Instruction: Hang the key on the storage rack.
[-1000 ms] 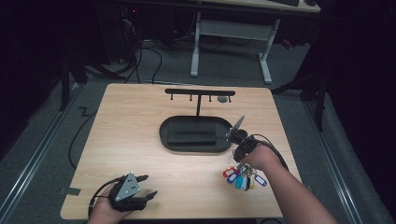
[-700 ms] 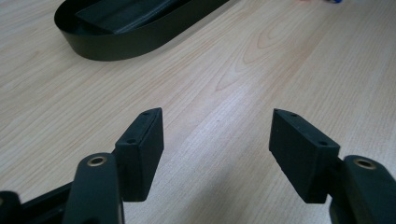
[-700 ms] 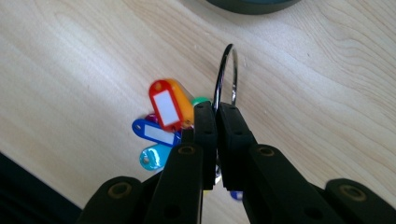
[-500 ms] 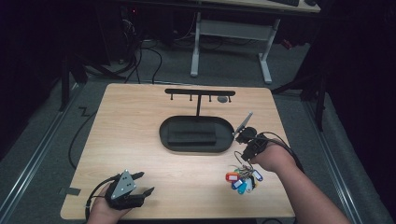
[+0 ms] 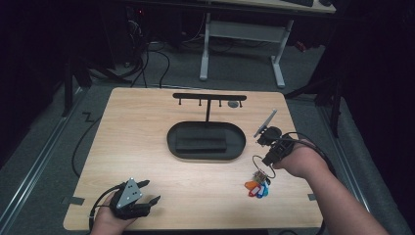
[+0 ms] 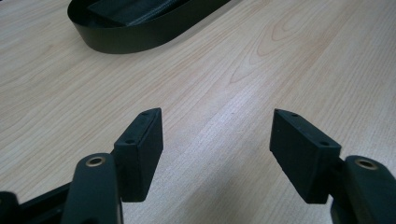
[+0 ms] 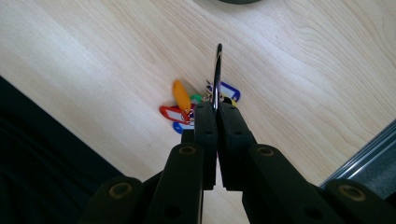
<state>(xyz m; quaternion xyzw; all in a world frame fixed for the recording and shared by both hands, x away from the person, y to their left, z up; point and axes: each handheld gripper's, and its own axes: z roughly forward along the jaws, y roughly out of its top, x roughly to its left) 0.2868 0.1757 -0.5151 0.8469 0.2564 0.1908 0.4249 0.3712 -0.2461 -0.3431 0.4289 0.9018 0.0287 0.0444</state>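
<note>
Right tool (image 7: pixel 216 108) clamps key ring (image 7: pixel 217 70) w/ blank-looking tags (image 7: pixel 181 96); left tool (image 6: pixel 217 140) wide open, empty.

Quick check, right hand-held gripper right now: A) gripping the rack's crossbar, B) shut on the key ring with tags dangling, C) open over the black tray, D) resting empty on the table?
B: in the right gripper view the right hand-held gripper has its jaws pinched together on the metal key ring, and the high view shows the coloured key tags hanging below it over the table.
</note>
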